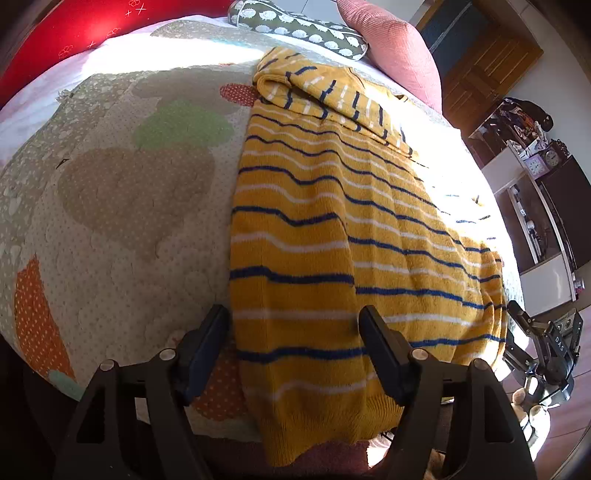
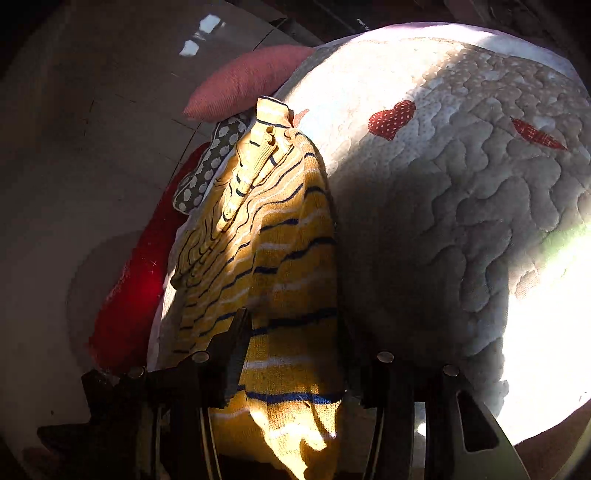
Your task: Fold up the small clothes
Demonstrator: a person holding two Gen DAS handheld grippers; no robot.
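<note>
A yellow knitted sweater (image 1: pixel 332 229) with blue and white stripes lies flat on the quilted bed cover (image 1: pixel 110 192), its hem hanging over the near edge and a sleeve folded across the top. My left gripper (image 1: pixel 295 321) is open at the hem's left corner, one finger on the quilt, one on the sweater. My right gripper (image 2: pixel 291 332) is open over the hem's other corner, with the sweater (image 2: pixel 288 258) between its fingers. It also shows in the left wrist view (image 1: pixel 517 332) at the sweater's right edge.
A pink pillow (image 1: pixel 391 48), a green patterned cushion (image 1: pixel 303 29) and a red pillow (image 1: pixel 74 33) lie at the head of the bed. Shelves (image 1: pixel 535 192) and a wooden door (image 1: pixel 484 70) stand to the right.
</note>
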